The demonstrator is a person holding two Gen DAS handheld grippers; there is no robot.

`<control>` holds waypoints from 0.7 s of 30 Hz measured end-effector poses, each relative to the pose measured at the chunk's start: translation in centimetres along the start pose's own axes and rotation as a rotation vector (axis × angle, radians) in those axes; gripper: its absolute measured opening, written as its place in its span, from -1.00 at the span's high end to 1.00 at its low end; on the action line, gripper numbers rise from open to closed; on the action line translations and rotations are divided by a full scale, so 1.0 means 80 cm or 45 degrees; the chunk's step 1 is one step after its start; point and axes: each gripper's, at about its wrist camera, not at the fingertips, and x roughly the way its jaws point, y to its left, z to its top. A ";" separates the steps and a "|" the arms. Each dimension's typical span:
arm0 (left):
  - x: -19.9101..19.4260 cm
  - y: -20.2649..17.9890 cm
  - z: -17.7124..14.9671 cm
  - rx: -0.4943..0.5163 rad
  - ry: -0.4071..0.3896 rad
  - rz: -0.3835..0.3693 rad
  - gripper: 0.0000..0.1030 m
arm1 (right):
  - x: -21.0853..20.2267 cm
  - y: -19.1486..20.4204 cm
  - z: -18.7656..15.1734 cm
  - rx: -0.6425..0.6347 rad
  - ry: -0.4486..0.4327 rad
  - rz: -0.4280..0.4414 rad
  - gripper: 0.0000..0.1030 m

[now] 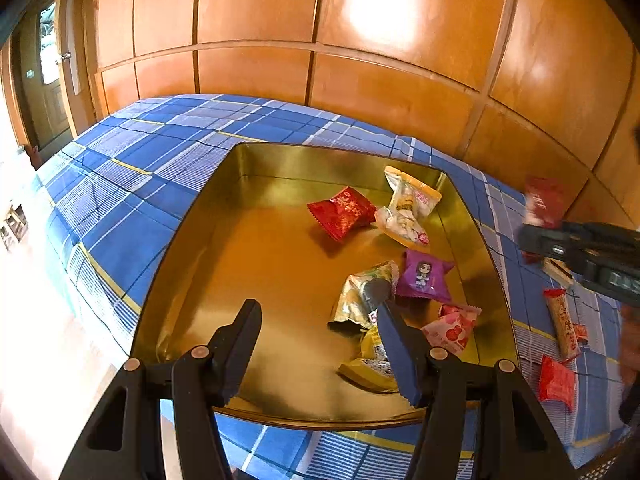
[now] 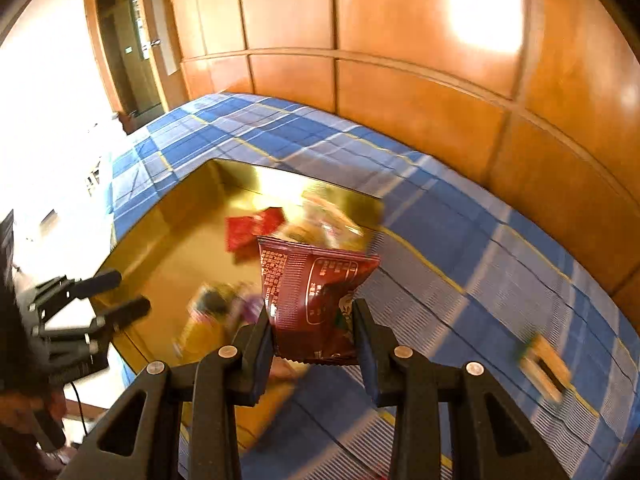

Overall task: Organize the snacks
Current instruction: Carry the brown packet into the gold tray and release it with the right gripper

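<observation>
Gleaming gold tin (image 1: 280, 168); crinkly maroon packet (image 2: 316, 288)

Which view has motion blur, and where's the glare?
Right wrist: tray contents and cloth smeared by motion, only the dark red packet in the right gripper stays sharp. Left wrist: sharp, except the right gripper's packet at the right edge. Both: blown-out glare patch on the wood panelling, overexposed left side.

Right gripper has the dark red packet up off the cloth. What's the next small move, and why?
Probably carry the dark red packet a little further over the gold tray before releasing: the right gripper holds it near the tray's edge, partly above the blue cloth.
</observation>
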 end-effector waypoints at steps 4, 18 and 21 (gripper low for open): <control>0.001 0.006 0.000 -0.013 0.003 0.004 -0.18 | 0.035 0.016 0.014 -0.011 0.055 -0.006 0.29; 0.006 0.008 -0.005 -0.017 0.015 0.005 -0.18 | 0.046 0.019 -0.001 -0.010 0.067 -0.076 0.31; 0.004 0.004 -0.005 -0.008 0.010 0.009 -0.18 | 0.033 0.021 -0.007 -0.005 0.041 -0.072 0.32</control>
